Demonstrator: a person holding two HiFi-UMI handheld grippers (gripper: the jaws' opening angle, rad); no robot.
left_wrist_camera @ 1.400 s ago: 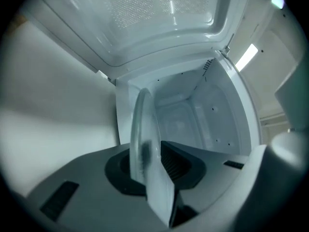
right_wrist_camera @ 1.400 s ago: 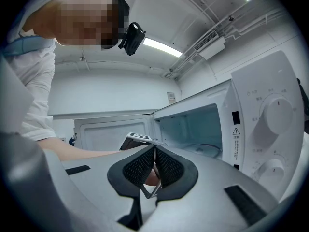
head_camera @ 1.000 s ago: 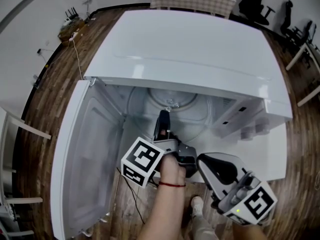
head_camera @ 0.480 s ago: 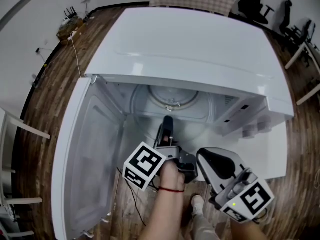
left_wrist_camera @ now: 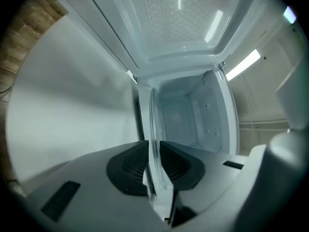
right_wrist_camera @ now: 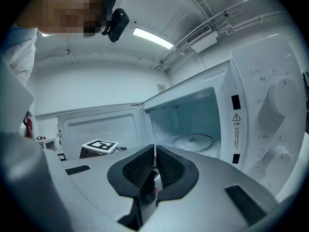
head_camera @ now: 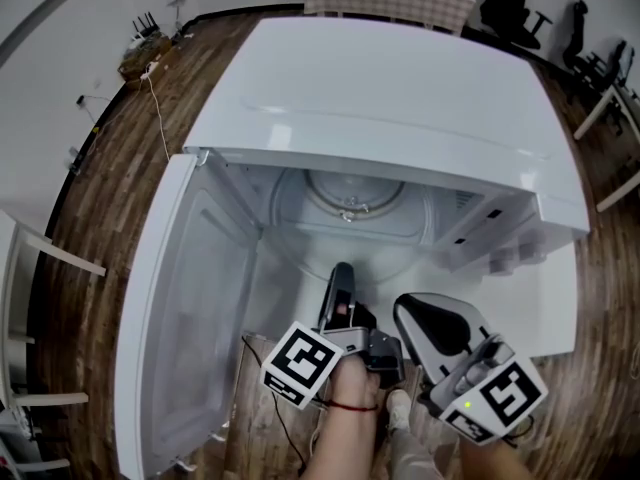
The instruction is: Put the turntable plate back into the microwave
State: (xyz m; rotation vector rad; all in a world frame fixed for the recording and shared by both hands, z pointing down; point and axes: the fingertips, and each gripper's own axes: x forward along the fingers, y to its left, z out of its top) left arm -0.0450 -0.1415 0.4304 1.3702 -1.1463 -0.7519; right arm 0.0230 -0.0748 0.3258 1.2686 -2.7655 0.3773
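Microwave: a white, box-shaped microwave oven (head_camera: 400, 88) is seen from above, with brown wood-plank floor (head_camera: 110, 168) around it.
Door: the white door (head_camera: 190, 298) is swung wide open, at the left of the head view.
Turntable plate: the round clear-glass turntable plate (head_camera: 350, 213) is laid flat on the cavity floor, inside the oven (the plate (right_wrist_camera: 193, 142) is seen there from the right gripper view too).
Left gripper: the grey two-jaw left gripper (head_camera: 342, 271) is held by a hand (head_camera: 350, 388) and pointed into the mouth of the cavity, near the plate's front rim; contact with the rim cannot be told.
Left jaws: they have just been closing and are set a narrow gap apart; a pale glassy edge is seen through the gap, but nothing is seen pressed by the black ribbed pads (left_wrist_camera: 130, 166).
Right gripper: the matching right gripper (head_camera: 403, 313) is held outside the oven, just right of the left one.
Right jaws: they are brought together to a thin slit, with nothing between them.
Control panel: a white control panel (right_wrist_camera: 277, 124) with two round dials is seen at the right of the oven front.
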